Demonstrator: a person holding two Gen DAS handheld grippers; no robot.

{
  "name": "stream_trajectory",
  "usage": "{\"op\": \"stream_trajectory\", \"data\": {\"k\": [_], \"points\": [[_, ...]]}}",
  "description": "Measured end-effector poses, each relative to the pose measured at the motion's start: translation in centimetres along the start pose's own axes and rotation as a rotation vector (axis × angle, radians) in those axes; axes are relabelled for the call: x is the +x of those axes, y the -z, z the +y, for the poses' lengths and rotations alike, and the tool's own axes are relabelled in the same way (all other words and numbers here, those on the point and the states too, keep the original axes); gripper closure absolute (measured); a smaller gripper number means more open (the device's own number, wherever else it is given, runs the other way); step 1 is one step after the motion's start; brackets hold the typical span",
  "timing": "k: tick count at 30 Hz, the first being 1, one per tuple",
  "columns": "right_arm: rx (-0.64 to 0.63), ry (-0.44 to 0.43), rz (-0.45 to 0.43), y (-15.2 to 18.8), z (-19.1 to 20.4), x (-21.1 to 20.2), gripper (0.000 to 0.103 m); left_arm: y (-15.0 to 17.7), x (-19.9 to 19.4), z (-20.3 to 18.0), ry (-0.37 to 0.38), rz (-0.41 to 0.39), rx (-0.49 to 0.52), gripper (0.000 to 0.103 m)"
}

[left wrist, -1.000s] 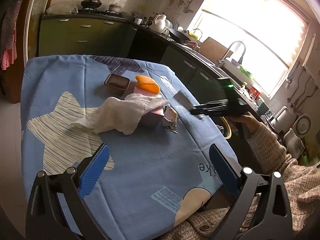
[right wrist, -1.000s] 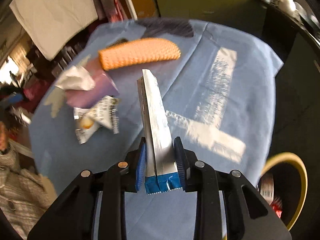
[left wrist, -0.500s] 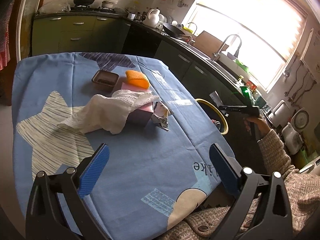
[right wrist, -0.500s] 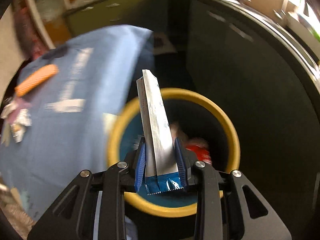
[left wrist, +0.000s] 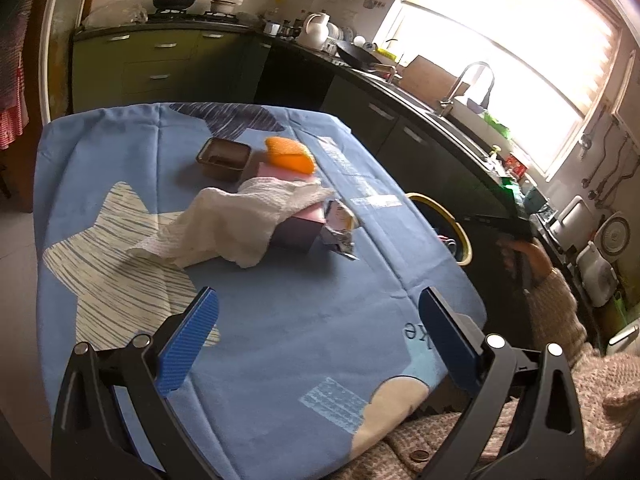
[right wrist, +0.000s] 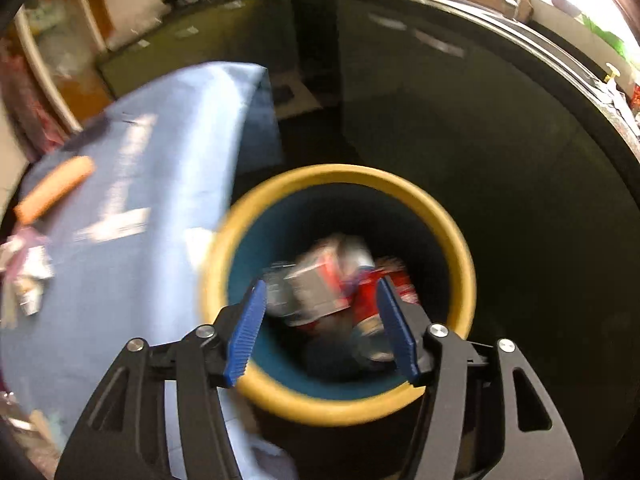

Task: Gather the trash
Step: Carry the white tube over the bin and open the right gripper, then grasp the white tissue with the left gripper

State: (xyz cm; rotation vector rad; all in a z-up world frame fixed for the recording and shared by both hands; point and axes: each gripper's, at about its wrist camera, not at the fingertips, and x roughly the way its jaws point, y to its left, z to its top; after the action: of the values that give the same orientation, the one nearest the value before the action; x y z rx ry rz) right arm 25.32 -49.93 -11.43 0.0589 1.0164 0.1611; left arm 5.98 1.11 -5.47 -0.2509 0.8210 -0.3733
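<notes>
My right gripper [right wrist: 322, 326] is open and empty above a yellow-rimmed bin [right wrist: 460, 240] with a teal inside, which holds several red and silver wrappers [right wrist: 332, 280]. In the left wrist view the bin's rim [left wrist: 460, 228] shows past the table's right edge, with the right gripper [left wrist: 488, 220] held over it. My left gripper [left wrist: 316, 332] is open and empty above the near part of the blue tablecloth [left wrist: 280, 312]. A crumpled wrapper [left wrist: 340, 228] lies on the cloth beside a pink box [left wrist: 300, 228].
A white cloth [left wrist: 224, 220] drapes over the pink box. An orange sponge [left wrist: 290, 154] and a brown tray [left wrist: 224, 156] sit farther back. Dark kitchen cabinets [left wrist: 400, 136] and a sink counter run along the right. The person's sleeve [left wrist: 560, 320] is at the near right.
The right gripper swung from the table to over the bin, opened and let go of the silver-blue wrapper, which is no longer between its fingers. The left gripper stayed open over the table.
</notes>
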Motion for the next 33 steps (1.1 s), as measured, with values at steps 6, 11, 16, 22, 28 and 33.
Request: {"op": "stream_trajectory", "data": {"k": [6,11,16,22,28,33], "points": [[-0.046,-0.104,-0.066,3.9,4.2,-4.2,0.045,-2.0,1.5,1.1,-0.058,0.022,0.086,0.008],[-0.049,-0.162,-0.076,5.8,5.9,-5.5,0.043,-3.9,4.0,1.5,-0.041,0.050,0.310,0.008],[-0.039,-0.176,-0.072,7.2,6.6,-5.2,0.041,-5.0,8.3,3.7,-0.055,0.157,0.426,0.008],[-0.002,-0.175,-0.059,8.2,6.5,-4.8,0.041,-5.5,12.2,5.8,-0.079,0.231,0.518,0.008],[0.028,-0.171,-0.049,8.5,6.4,-5.0,0.040,-5.4,13.1,6.3,-0.023,0.262,0.559,0.013],[0.017,-0.178,-0.054,8.3,7.1,-5.3,0.040,-5.3,13.3,6.5,-0.025,0.265,0.538,0.047]]}}
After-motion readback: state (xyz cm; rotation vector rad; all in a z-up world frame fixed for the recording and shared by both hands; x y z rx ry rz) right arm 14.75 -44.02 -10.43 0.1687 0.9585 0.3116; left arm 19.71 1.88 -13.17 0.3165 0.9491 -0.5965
